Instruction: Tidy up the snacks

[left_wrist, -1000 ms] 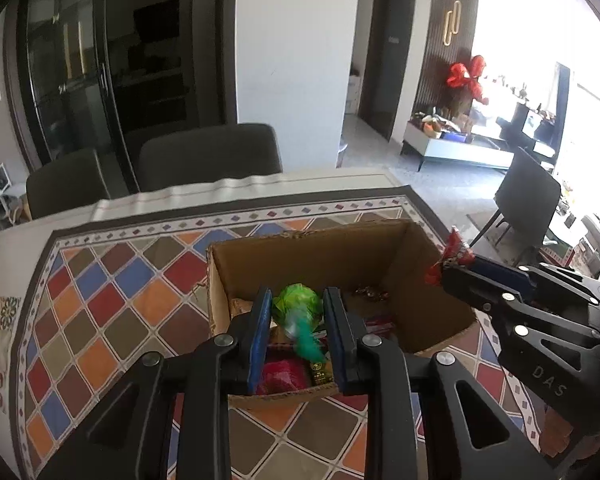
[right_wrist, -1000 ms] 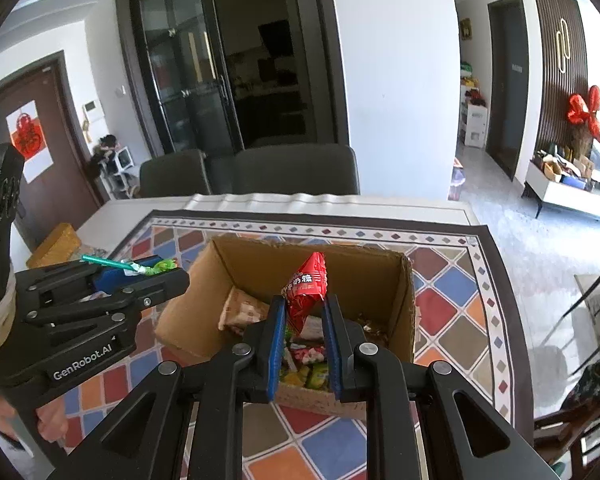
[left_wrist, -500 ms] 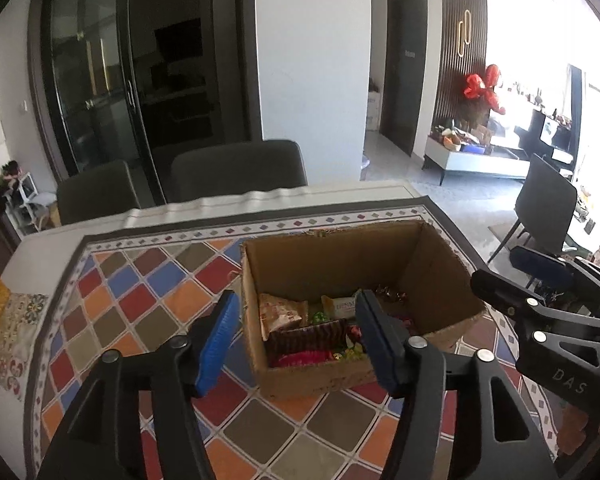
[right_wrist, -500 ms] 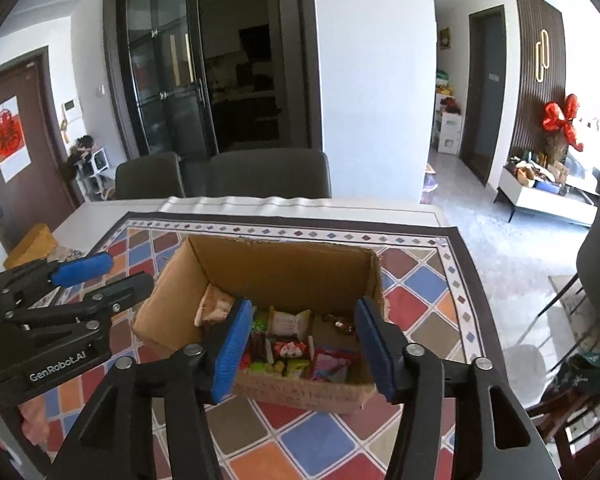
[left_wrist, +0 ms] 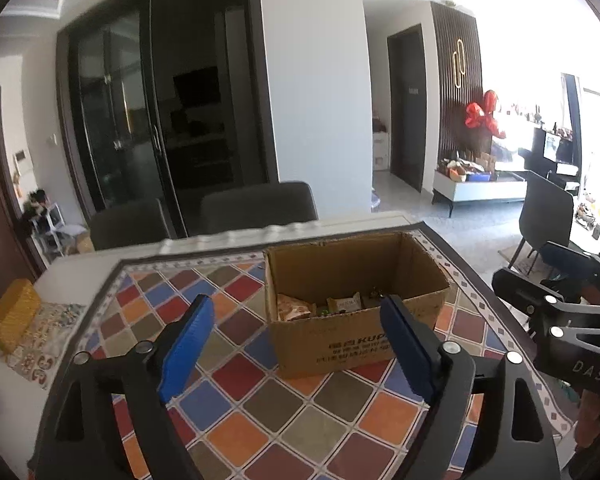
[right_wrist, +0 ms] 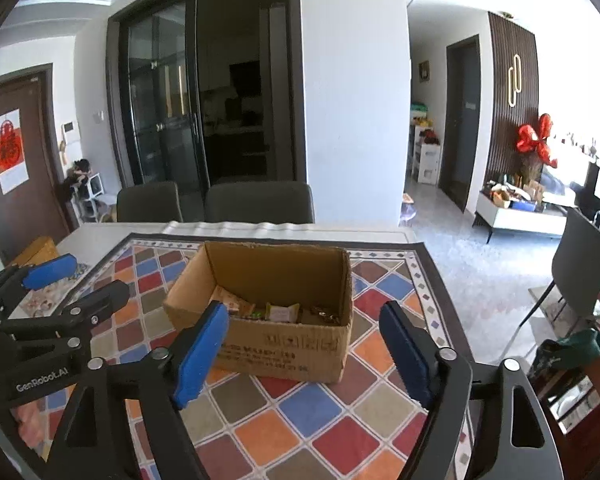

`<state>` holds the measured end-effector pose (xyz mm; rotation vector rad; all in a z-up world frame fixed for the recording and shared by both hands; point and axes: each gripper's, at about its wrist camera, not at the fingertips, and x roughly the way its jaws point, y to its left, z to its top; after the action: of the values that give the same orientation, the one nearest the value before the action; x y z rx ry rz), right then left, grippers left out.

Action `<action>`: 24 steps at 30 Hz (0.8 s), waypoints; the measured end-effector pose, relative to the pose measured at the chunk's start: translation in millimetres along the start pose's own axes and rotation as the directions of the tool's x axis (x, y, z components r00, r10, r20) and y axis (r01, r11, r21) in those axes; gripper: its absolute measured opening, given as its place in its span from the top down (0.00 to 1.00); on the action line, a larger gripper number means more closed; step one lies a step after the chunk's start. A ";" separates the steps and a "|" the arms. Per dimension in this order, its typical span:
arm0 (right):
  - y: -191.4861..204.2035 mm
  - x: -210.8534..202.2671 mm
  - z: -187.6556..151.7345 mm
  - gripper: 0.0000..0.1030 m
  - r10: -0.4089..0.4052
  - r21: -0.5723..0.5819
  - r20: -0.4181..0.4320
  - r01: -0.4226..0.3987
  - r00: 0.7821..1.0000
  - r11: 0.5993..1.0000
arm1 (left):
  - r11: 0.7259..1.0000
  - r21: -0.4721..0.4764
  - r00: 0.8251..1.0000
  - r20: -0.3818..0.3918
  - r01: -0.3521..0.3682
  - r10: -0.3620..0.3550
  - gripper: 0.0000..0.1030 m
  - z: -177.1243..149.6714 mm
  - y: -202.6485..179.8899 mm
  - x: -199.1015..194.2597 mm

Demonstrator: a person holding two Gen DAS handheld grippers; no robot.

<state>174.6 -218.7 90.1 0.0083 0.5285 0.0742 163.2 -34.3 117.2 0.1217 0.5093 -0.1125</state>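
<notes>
An open cardboard box (left_wrist: pixel 352 344) stands on a table with a colourful diamond-patterned cloth (left_wrist: pixel 236 396). Several snack packets (left_wrist: pixel 296 307) lie inside it; they also show in the right wrist view (right_wrist: pixel 276 312). My left gripper (left_wrist: pixel 298 344) is open and empty, held back from the box's near left side. My right gripper (right_wrist: pixel 306 350) is open and empty, in front of the box (right_wrist: pixel 284 350). The right gripper shows at the right of the left wrist view (left_wrist: pixel 556 312); the left gripper shows at the left of the right wrist view (right_wrist: pixel 56 292).
Two dark chairs (right_wrist: pixel 258 206) stand behind the table's far edge. A yellow box (left_wrist: pixel 10 318) sits on a patterned mat at the table's left. Another dark chair (right_wrist: pixel 580 268) stands on the floor to the right.
Both grippers opened and let their snacks go into the box: a green packet from the left, a red packet from the right. Both then pulled back from the box.
</notes>
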 end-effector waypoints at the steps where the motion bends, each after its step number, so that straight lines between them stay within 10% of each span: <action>1: 0.4 -5.9 -2.6 0.19 -0.007 0.000 0.006 0.007 1.000 1.000 | 1.000 -0.001 1.000 0.016 -0.013 0.013 0.14 -3.3 0.2 -8.7; 24: 6.1 -97.4 -59.3 0.11 -0.025 0.018 0.063 0.024 0.998 1.000 | 0.999 -0.036 0.995 0.093 -0.032 0.036 0.05 -53.4 -4.9 -102.9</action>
<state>60.4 -220.4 88.1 0.0208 0.4660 0.0456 47.7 -23.6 121.2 0.0905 0.4156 -0.0756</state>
